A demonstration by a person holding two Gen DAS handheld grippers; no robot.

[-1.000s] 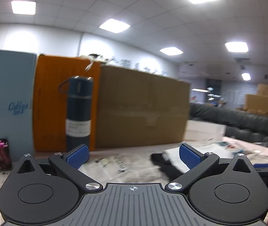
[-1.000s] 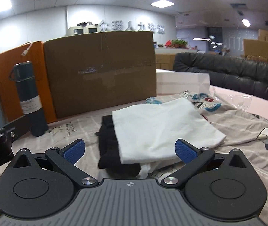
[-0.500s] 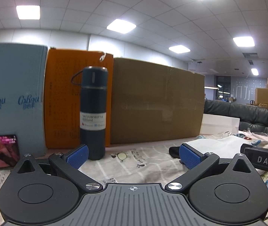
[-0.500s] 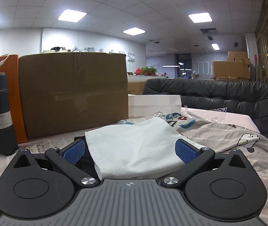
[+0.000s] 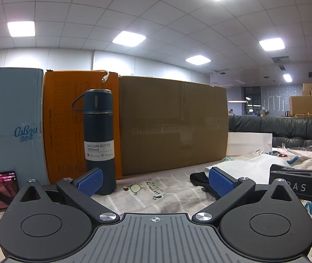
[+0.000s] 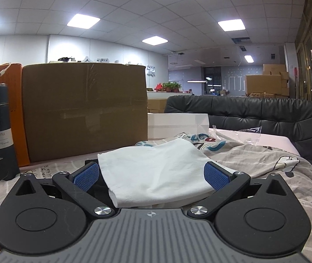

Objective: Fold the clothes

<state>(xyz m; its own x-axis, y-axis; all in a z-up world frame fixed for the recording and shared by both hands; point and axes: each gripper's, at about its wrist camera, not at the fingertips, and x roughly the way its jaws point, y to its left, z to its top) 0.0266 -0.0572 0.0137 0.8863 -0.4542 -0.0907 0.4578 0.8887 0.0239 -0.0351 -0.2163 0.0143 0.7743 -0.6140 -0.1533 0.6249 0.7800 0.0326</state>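
Cardboard box [image 5: 173, 125]: broad, matte brown, taped; stands along the counter's far edge.
Printed cloth [image 6: 265, 160]: soft, wrinkled, cartoon-patterned; covers the counter [image 5: 147, 192].
White garment [image 6: 156, 171]: smooth folded rectangle, lying on a black garment [image 5: 197, 178], just ahead of the right claw.
Vacuum bottle [image 5: 99, 140]: dark blue cylinder, upright, capped.
Left claw [image 5: 154, 179]: blue ribbed pads apart, empty, open cloth ahead.
Right claw [image 6: 151, 174]: pads apart, empty.

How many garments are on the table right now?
2 visible: a white garment ahead of the open right gripper, and a black garment under its left edge. More may be hidden beneath.
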